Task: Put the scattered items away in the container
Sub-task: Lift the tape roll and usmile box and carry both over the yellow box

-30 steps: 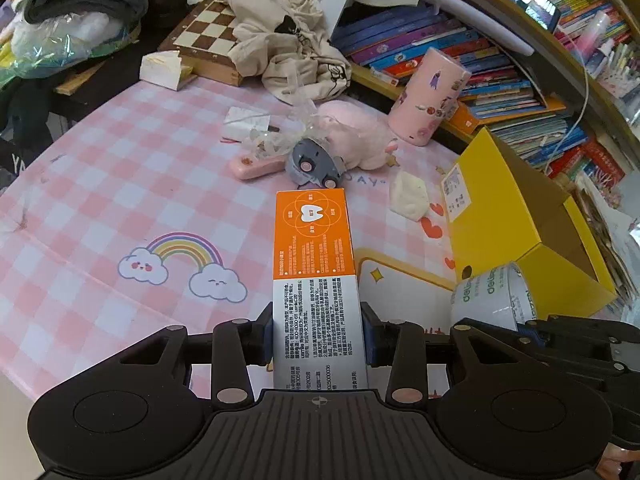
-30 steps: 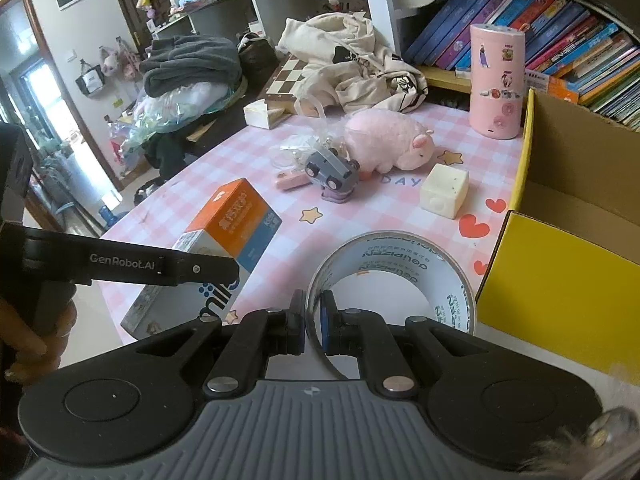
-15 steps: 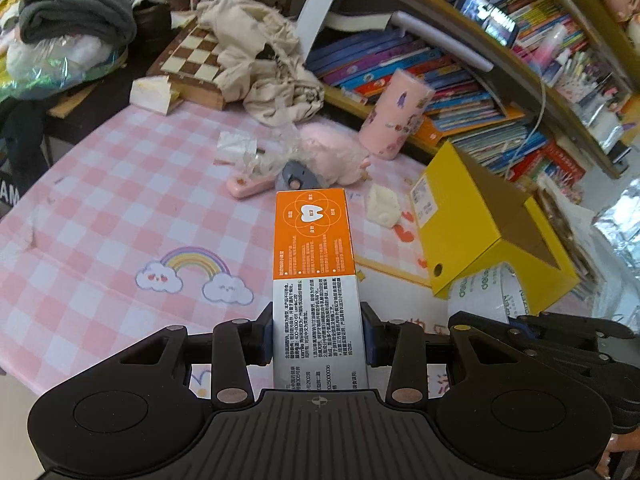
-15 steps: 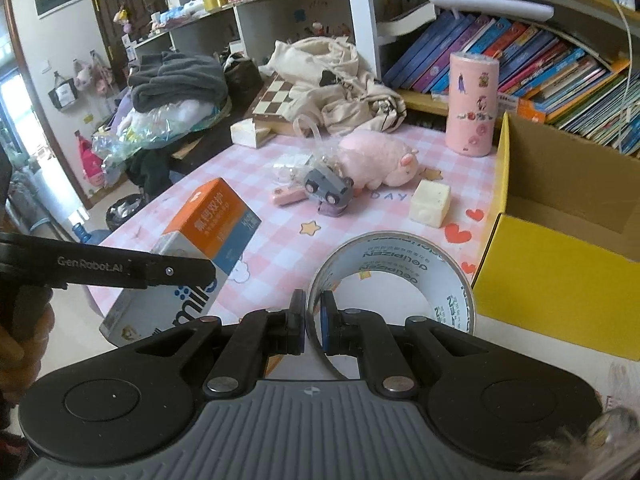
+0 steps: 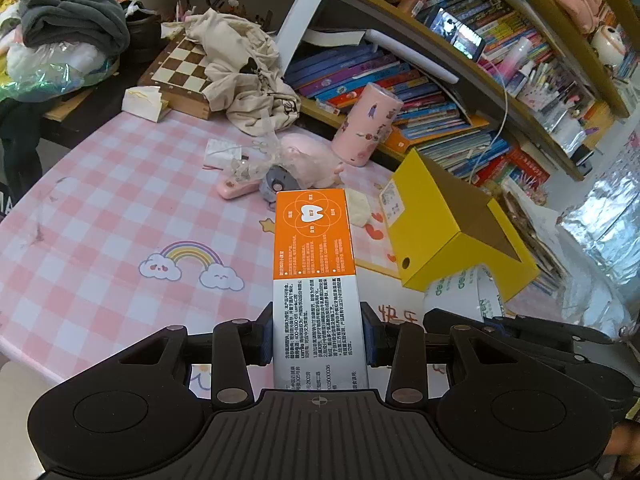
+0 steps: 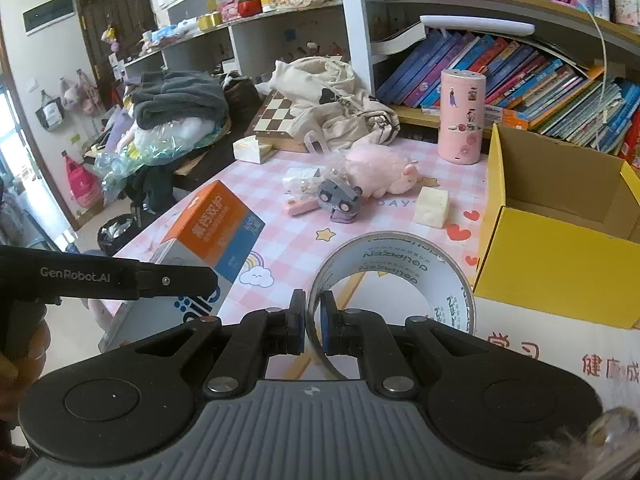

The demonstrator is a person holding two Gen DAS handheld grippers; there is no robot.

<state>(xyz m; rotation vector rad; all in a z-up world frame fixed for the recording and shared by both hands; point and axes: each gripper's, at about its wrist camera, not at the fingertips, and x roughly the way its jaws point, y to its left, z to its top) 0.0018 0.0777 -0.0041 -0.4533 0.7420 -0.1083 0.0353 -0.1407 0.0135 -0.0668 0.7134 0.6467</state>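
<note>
The left claw (image 5: 319, 332) is clenched on a long orange-and-white cardboard toothpaste box (image 5: 316, 276), held lifted above the pink-checked bench (image 5: 100, 216); beyond it on the bench lie a grey toy car (image 6: 340, 199), a pink plush pig (image 6: 378, 171) and a pale yellow cheese-shaped block (image 6: 431, 207). The right claw (image 6: 313, 326) pinches the wall of a silver roll of tape (image 6: 394, 276), just beside the open yellow cardboard container (image 6: 556, 272) at the right; the container's inside shows only bare brown board.

Tablecloth (image 5: 100, 208): pink/white check with rainbow (image 5: 191, 264), hearts, stars. Box (image 5: 316, 264): orange top, white lower half, black print; blue side panel. Container (image 6: 560, 272): yellow outside, brown inside. Tape (image 6: 394, 268): silver-grey, dark lettering. Chessboard (image 5: 182, 66): brown/cream squares. Canister (image 6: 460, 116): pink.
</note>
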